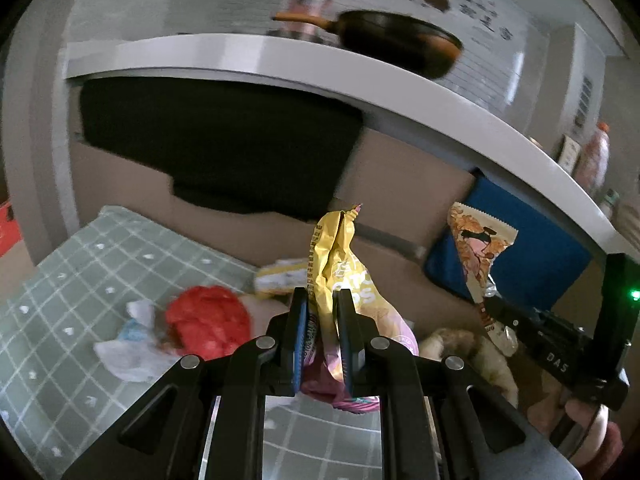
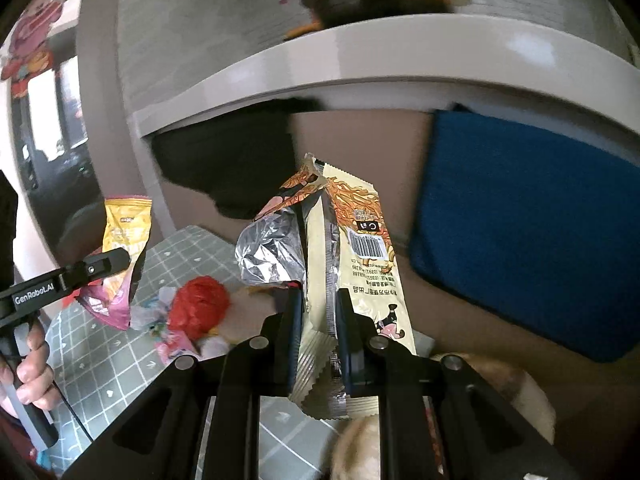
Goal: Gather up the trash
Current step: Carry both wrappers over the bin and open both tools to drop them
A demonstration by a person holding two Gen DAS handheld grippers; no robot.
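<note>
My left gripper (image 1: 323,300) is shut on a crumpled yellow and pink snack bag (image 1: 340,264), which stands up between the blue pads. My right gripper (image 2: 318,300) is shut on a torn cream noodle wrapper (image 2: 356,248) with a silver foil inside. Each view also shows the other hand's load: the noodle wrapper (image 1: 478,244) at the right of the left wrist view, the yellow bag (image 2: 120,256) at the left of the right wrist view. More trash lies on the green checked cloth (image 1: 80,280): a red crumpled wad (image 1: 208,320), white tissue (image 1: 128,344), a small yellow packet (image 1: 280,276).
A white counter edge (image 1: 280,60) curves overhead with a dark frying pan (image 1: 396,40) on it. Below it are a black cloth (image 1: 220,140), brown cardboard (image 1: 400,184) and a blue cushion (image 2: 520,232). A beige furry thing (image 1: 472,356) lies at the lower right. A hand (image 2: 28,368) grips the left tool.
</note>
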